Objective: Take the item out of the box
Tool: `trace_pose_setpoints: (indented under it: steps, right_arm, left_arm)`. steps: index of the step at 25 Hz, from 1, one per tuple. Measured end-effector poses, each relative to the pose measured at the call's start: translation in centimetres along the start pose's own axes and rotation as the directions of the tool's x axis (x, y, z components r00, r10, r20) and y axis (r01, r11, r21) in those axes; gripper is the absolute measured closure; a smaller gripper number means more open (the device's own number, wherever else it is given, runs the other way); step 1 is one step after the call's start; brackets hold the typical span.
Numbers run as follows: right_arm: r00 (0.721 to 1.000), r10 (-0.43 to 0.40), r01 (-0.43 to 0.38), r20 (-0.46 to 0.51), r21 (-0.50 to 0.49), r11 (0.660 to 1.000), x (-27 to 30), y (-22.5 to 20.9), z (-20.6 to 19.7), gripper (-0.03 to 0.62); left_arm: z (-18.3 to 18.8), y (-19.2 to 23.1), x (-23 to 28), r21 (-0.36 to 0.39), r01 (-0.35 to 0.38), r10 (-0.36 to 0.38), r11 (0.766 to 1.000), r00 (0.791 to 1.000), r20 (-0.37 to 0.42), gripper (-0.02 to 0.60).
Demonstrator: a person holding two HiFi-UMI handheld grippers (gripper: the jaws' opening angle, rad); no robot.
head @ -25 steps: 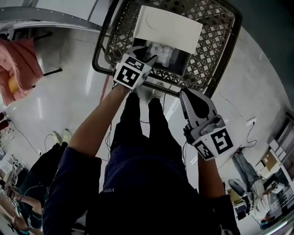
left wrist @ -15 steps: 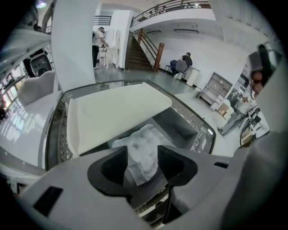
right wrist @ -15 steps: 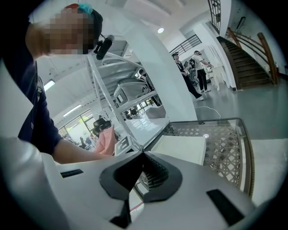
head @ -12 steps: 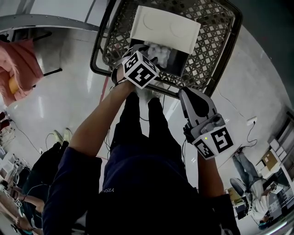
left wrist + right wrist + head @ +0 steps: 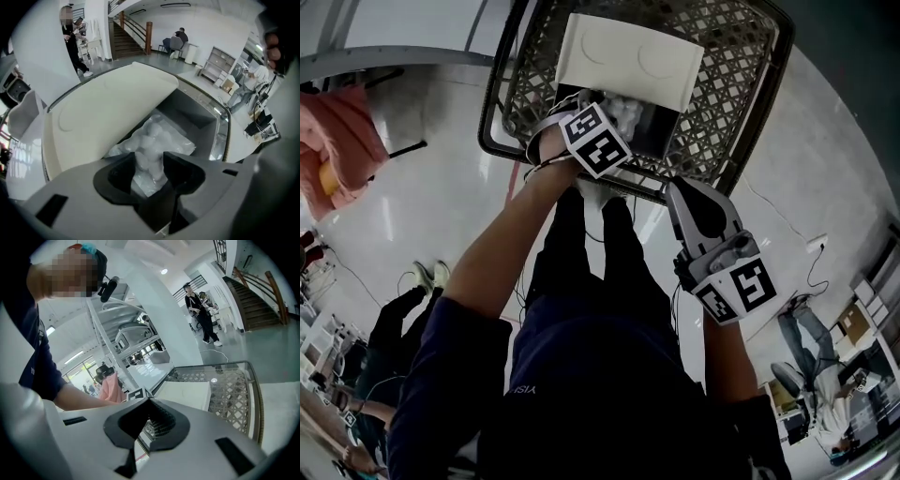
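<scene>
- The left tongs (image 5: 149, 169) reach into the open box (image 5: 201, 117). Their jaws stand wide and are closing around the white bag (image 5: 157, 140), but they do not squeeze it yet.
- The bag, which I take for the item, lies inside the box beside the raised lid (image 5: 103, 117). The grasp and the lifting out are still to do.
- The right tongs (image 5: 686, 195) are closed and empty, outside the mesh basket (image 5: 741, 84).
</scene>
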State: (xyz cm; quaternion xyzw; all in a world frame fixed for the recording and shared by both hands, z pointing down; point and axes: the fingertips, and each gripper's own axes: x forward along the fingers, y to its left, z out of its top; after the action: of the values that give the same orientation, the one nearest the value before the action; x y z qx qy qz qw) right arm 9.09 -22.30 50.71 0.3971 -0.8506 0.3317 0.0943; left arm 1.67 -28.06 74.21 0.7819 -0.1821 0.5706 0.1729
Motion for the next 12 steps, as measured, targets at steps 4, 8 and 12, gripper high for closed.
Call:
trace_pose_setpoints:
  steps: [4, 8, 12]
  right_arm:
    - [1.0, 0.001, -0.001, 0.002, 0.001, 1.0, -0.3, 0.1, 0.2, 0.574]
    - [1.0, -0.004, 0.004, 0.005, 0.002, 1.0, -0.6, 0.1, 0.1, 0.574]
    - [1.0, -0.002, 0.002, 0.015, -0.006, 1.0, -0.5, 0.4, 0.2, 0.574]
  left_arm:
    - [0.2, 0.1, 0.0, -0.011, -0.007, 0.008, 1.0, 1.0, 0.015, 0.442]
    - [0.3, 0.1, -0.6, -0.012, -0.016, 0.017, 1.0, 0.999, 0.04, 0.493]
    - [0.1, 0.2, -1.7, -0.002, -0.037, 0.037, 0.999, 0.997, 0.072, 0.532]
